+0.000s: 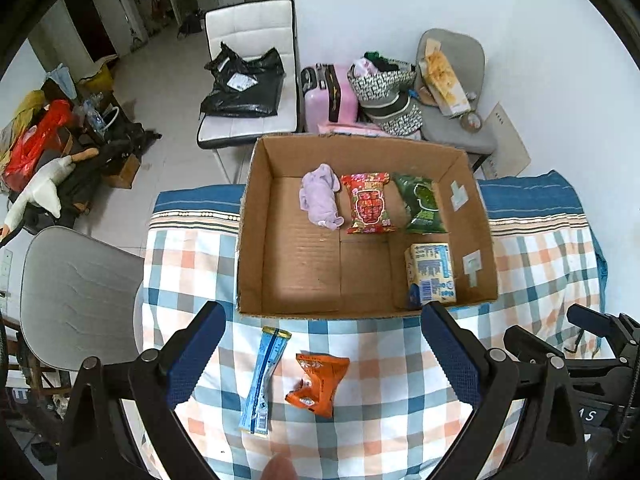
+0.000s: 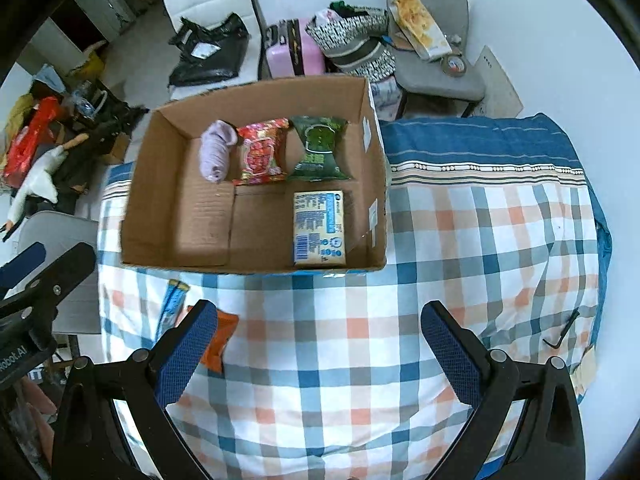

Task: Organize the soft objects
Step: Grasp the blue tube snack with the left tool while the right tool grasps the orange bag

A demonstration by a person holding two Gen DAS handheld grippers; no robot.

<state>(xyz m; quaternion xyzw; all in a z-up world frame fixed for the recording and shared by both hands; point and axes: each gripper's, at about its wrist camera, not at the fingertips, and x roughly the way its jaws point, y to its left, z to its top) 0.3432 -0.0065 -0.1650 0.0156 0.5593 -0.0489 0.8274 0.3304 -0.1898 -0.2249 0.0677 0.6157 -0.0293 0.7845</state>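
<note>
Packed so far: I count four items in the cardboard box (image 1: 250, 216): a lilac rolled cloth (image 1: 320, 194), a red snack packet (image 1: 369, 203) and a green snack packet (image 1: 422, 204) along its far wall, and a blue-and-cream pack (image 1: 431, 274) in its near right corner.
Left to pack: a long blue sachet (image 1: 262, 380) and an orange packet (image 1: 318, 378) lie side by side on the checked cloth (image 1: 384, 360), just outside the box's near wall.
Left gripper (image 1: 320, 360): spread wide, holding nothing, above those two.
Right gripper (image 2: 320, 360): also wide and unloaded, over bare cloth.
Progress: I judge it roughly two-thirds done.
</note>
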